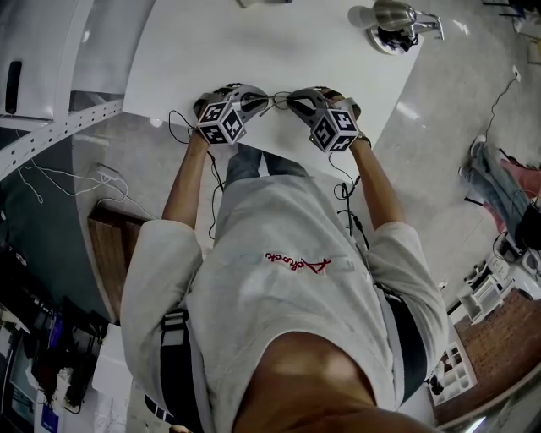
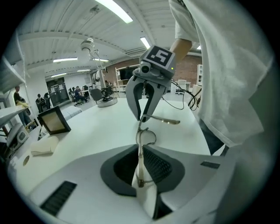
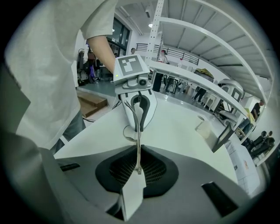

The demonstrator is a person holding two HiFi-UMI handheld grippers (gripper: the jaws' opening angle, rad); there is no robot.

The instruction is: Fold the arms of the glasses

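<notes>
Thin-framed glasses [image 1: 279, 98] hang just above the near edge of the white table [image 1: 254, 42], between my two grippers, which face each other tip to tip. My left gripper [image 1: 265, 101] is shut on one end; in the left gripper view the frame [image 2: 140, 153] runs edge-on from my pads [image 2: 144, 194] up to a lens loop. My right gripper [image 2: 142, 117] pinches the far end there, and one arm [image 2: 166, 120] sticks out sideways to the right. In the right gripper view the glasses [image 3: 138, 148] run straight from that gripper [image 3: 136, 173] to the left gripper [image 3: 139, 123].
A metal stand [image 1: 397, 21] sits at the table's far right. A dark-framed panel [image 2: 53, 120] and a pale roll [image 2: 43, 146] stand further along the table. Black cables [image 1: 177, 120] trail off the near edge beside the person's legs.
</notes>
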